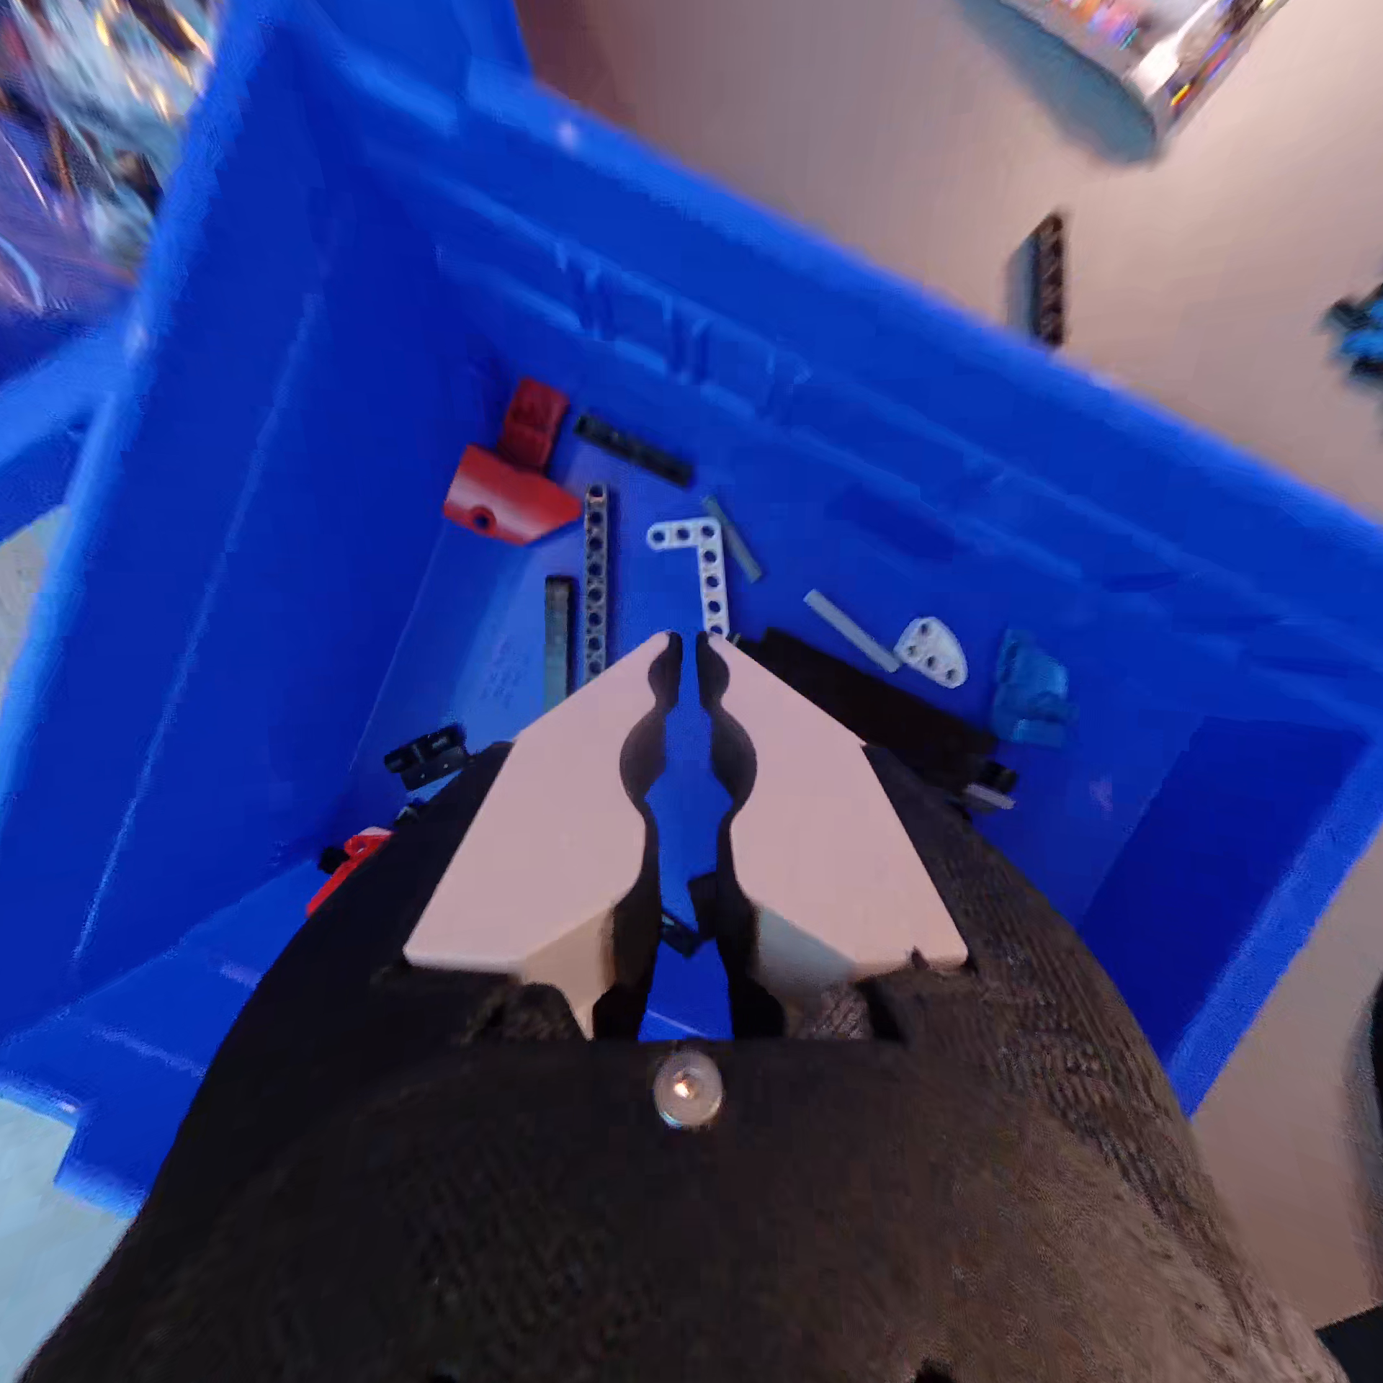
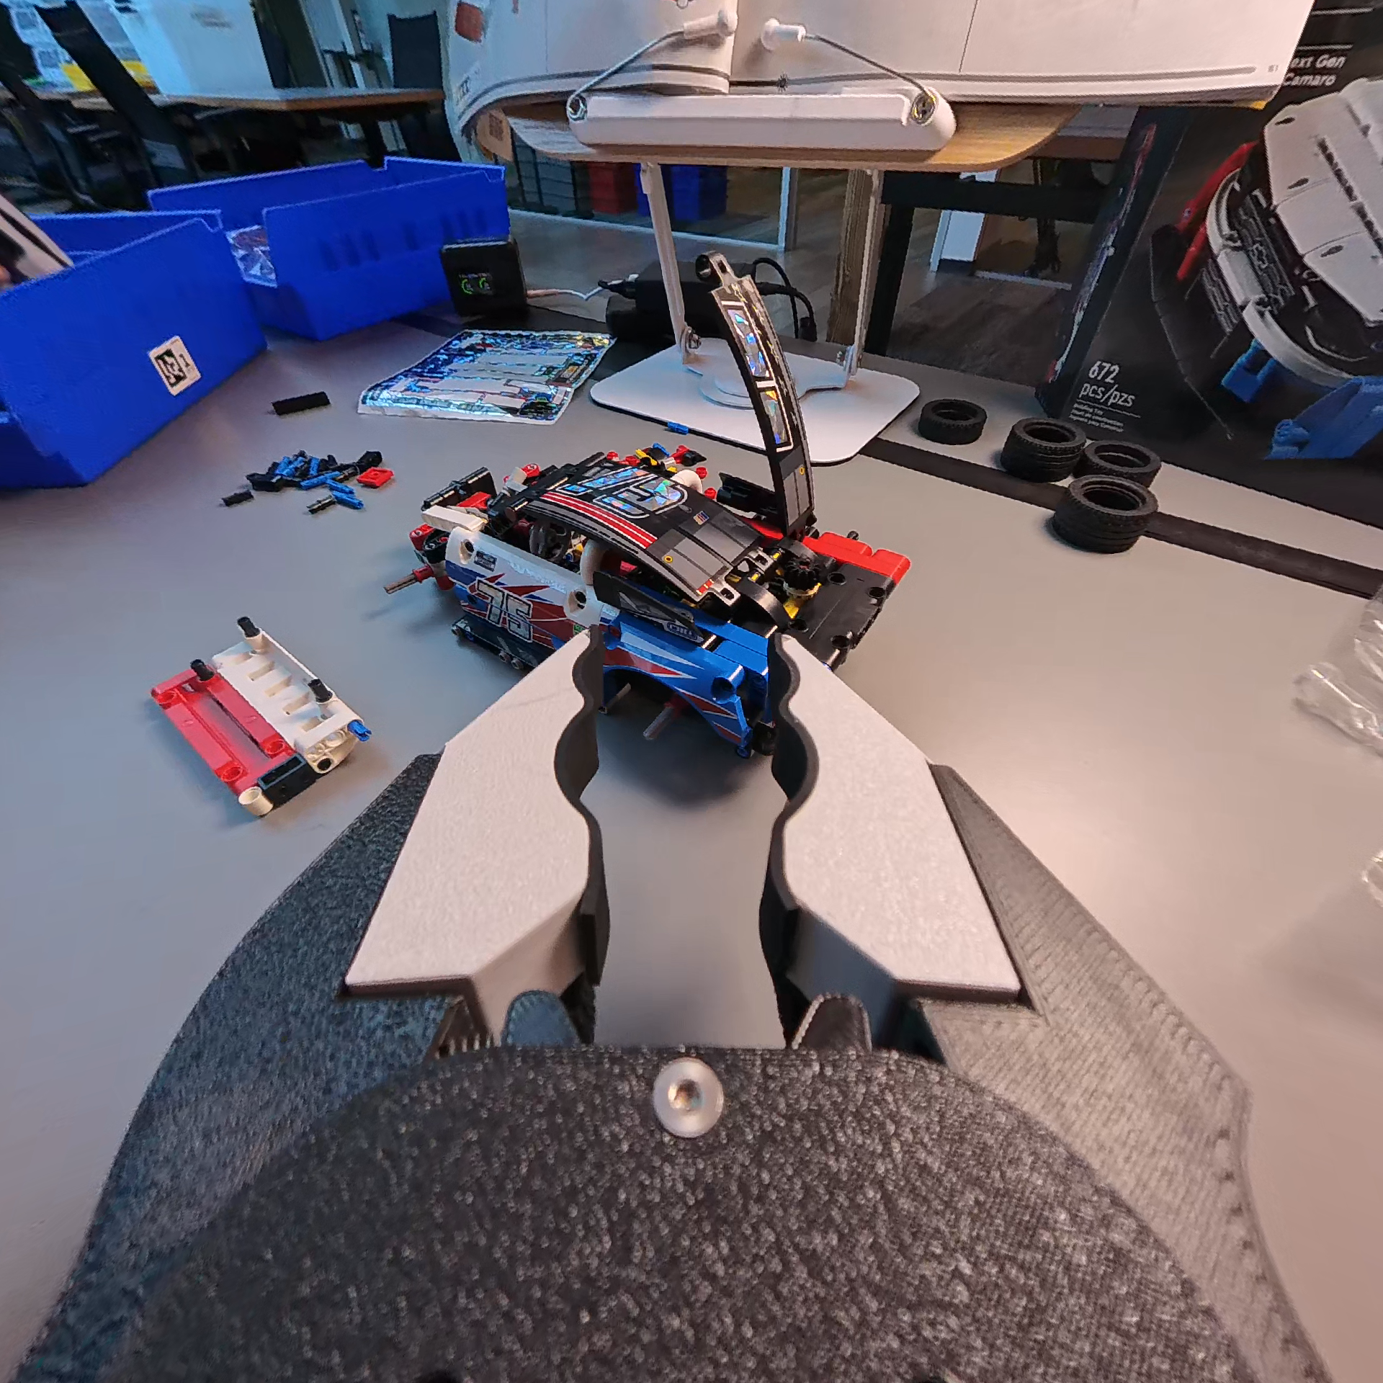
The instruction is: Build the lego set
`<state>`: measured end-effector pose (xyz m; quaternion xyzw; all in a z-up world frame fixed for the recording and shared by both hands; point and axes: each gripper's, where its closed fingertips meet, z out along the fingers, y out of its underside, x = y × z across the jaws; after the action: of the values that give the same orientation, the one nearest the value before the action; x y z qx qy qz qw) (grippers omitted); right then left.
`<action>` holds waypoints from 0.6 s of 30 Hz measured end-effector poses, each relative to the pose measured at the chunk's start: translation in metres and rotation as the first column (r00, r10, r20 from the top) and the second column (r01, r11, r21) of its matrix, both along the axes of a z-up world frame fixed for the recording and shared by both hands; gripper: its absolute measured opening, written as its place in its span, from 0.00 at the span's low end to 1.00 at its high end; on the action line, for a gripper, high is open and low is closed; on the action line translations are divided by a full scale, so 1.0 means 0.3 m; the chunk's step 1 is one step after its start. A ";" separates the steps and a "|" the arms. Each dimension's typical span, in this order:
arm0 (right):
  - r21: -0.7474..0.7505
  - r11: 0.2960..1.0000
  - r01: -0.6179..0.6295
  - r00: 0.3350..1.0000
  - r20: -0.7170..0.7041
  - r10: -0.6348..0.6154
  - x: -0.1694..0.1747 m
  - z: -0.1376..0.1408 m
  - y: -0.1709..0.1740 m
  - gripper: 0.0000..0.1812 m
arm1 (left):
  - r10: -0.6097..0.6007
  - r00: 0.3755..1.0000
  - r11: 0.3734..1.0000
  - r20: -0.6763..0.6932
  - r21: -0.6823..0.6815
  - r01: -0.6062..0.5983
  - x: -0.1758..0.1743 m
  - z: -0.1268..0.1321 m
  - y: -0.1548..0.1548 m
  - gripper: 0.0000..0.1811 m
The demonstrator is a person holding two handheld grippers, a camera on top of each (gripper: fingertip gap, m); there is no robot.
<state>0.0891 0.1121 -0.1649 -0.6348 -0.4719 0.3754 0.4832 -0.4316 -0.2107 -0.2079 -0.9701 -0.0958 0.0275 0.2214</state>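
In the left wrist view my left gripper (image 1: 687, 642) is inside a blue bin (image 1: 314, 464), low over its floor, with the jaws closed to a thin slit and nothing seen between them. Just past the tips lies a white L-shaped beam (image 1: 703, 557). Around it are a long grey beam (image 1: 596, 576), a red panel (image 1: 509, 495), a grey axle (image 1: 849, 629) and a white triangular plate (image 1: 932, 651). This view is blurred. In the right wrist view my right gripper (image 2: 685, 649) is open and empty. Its tips are level with the blue side of the partly built race car (image 2: 643, 569), whose roof flap (image 2: 771, 389) stands up.
A red and white sub-assembly (image 2: 258, 718) lies left of the car, with a pile of small pins (image 2: 314, 475) and a black beam (image 2: 299, 403) behind. A sticker sheet (image 2: 486, 374), white stand base (image 2: 756, 404), several tyres (image 2: 1085, 479), the set box (image 2: 1235, 299) and blue bins (image 2: 112, 352) ring the table. Tip to tip, the grippers are about 60 centimetres apart. The grey axle (image 1: 849, 629) sits 6 centimetres or so from the ends of my left fingers.
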 end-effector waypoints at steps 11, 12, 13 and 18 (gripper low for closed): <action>0.127 0.985 -0.117 0.993 0.034 0.114 -0.080 0.103 -0.032 0.19 | -0.090 0.966 0.717 -0.244 0.657 0.233 0.532 0.463 0.255 0.18; 0.139 0.980 -0.143 0.990 0.035 0.139 -0.102 0.131 -0.038 0.18 | -0.110 0.962 0.687 -0.251 0.680 0.256 0.607 0.457 0.270 0.17; 0.157 0.973 -0.169 0.985 0.040 0.165 -0.127 0.162 -0.043 0.17 | -0.132 0.958 0.662 -0.254 0.697 0.276 0.683 0.441 0.285 0.17; 0.294 0.855 -0.427 0.891 0.300 0.342 -0.339 0.245 -0.091 0.10 | -0.196 0.947 0.605 -0.256 0.728 0.322 0.960 0.294 0.346 0.16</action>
<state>-0.0127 0.0848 -0.0913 -0.4700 -0.7035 0.2958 0.4434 -0.1437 -0.1068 -0.1198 -0.7847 0.0603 0.0250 0.6165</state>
